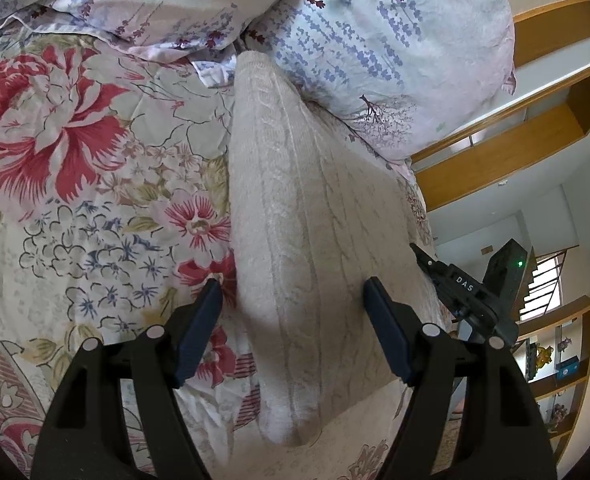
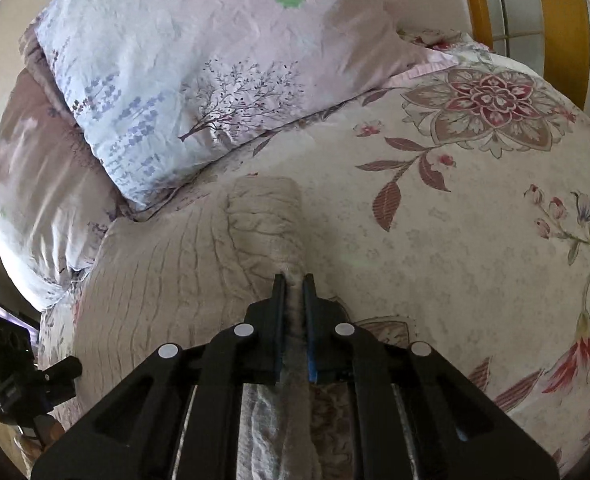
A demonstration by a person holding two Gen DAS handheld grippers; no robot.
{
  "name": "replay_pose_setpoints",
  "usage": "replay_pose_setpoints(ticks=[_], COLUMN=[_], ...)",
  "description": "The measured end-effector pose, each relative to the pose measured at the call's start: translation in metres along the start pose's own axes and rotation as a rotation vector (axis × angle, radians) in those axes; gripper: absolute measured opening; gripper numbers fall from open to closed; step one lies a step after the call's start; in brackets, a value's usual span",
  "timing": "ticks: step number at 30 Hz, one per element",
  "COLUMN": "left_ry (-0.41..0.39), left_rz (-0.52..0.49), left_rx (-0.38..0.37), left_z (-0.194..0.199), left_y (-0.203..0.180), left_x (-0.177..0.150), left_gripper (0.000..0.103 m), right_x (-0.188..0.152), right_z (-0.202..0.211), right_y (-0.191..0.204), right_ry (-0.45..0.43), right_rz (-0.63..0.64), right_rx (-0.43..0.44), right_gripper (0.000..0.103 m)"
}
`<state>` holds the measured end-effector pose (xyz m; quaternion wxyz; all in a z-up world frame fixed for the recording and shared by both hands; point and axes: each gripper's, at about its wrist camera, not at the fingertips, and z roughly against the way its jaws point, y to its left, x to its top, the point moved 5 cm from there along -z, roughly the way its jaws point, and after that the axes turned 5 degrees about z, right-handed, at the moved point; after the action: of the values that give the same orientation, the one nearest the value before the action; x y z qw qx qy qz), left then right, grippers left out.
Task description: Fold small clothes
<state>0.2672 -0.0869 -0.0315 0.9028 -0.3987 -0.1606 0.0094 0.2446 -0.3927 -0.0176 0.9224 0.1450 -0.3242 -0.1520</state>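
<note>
A cream cable-knit sweater lies on the floral bedspread, running from the pillows toward me. My left gripper is open and hovers over the sweater's near part, one finger on each side of it, holding nothing. My right gripper is shut on a bunched fold of the same sweater, with knit fabric pinched between the pads and running back under the gripper. The right gripper also shows in the left wrist view at the sweater's right edge.
Two pillows with lavender print lie at the head of the bed, touching the sweater's far end. A wooden bed frame and shelves stand to the right. The bedspread spreads right of the sweater.
</note>
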Motion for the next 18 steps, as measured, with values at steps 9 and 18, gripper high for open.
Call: replay_pose_setpoints(ticks=[9,18], left_ry=[-0.003,-0.006], left_rz=[0.003,0.0], left_rx=[-0.008,-0.009], left_z=[0.002,0.005], left_y=[0.0,0.0], left_x=[-0.001,-0.003], left_gripper=[0.074,0.074], right_x=[0.004,-0.005], right_z=[0.046,0.054], right_y=[0.019,0.053], right_ry=[-0.113,-0.09], right_rz=[0.055,0.15], right_rx=[0.028,0.113], right_gripper=[0.035,0.04])
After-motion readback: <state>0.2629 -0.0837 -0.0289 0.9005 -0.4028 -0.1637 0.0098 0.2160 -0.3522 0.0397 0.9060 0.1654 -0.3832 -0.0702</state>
